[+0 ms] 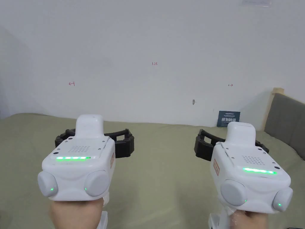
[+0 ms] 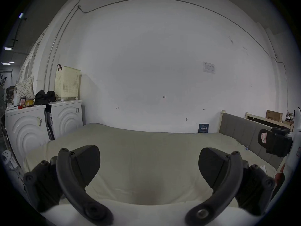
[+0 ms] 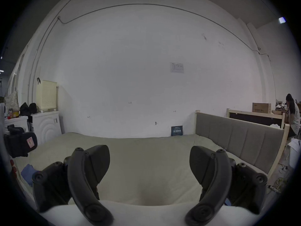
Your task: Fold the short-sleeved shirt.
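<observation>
So closest to us we're holding both tools up over the bed, one in each hand. Our left gripper has its jaws spread wide with nothing between them, just the olive-green bedspread showing through the gap. Same deal with our right gripper, jaws released and wide apart, holding nothing. From the head view the two sit side by side, well apart, green light bars lit on their white housings.

Honestly we can't spot the short-sleeved shirt for sure. In the right gripper view a bit of blue cloth sits near the bed's left edge, but we can't tell what it is.

Further out, a grey padded headboard runs along the right side of the bed. Behind everything, the white wall, with a small dark blue sign leaning at its base. Off to the far left, two white washing machines with a cream laundry basket on top.
</observation>
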Tool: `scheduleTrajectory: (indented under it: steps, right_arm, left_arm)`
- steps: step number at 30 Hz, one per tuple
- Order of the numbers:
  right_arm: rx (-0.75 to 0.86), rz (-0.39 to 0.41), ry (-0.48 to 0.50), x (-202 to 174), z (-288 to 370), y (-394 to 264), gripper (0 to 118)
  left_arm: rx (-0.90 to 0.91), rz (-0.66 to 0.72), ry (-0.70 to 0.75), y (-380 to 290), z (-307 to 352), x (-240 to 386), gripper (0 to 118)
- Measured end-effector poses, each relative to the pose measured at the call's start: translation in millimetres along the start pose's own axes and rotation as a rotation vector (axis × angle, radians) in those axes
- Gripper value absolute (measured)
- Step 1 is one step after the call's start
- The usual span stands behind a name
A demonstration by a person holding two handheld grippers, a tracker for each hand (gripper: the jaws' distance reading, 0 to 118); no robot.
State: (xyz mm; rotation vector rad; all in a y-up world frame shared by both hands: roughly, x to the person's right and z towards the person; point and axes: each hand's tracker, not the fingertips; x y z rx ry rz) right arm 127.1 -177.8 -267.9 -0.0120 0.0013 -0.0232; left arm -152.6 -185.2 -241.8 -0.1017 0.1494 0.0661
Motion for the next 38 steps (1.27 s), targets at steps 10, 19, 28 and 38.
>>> scheduleTrajectory:
  steps: [10, 19, 28, 38]
  right_arm:
    - [0.035, -0.053, 0.104, 7, 5, 9, 102]
    - [-0.072, -0.124, 0.234, 14, -9, 14, 102]
    - [-0.082, -0.027, 0.155, -3, 4, 26, 102]
    - [-0.12, -0.119, 0.068, 6, -3, 29, 102]
  left_arm:
    - [-0.027, 0.007, -0.021, 0, -3, 4, 118]
    - [-0.006, -0.005, -0.058, 7, 0, 12, 118]
    - [-0.024, 0.012, -0.057, 5, -3, 11, 118]
    - [-0.023, 0.007, -0.051, 7, -1, 7, 118]
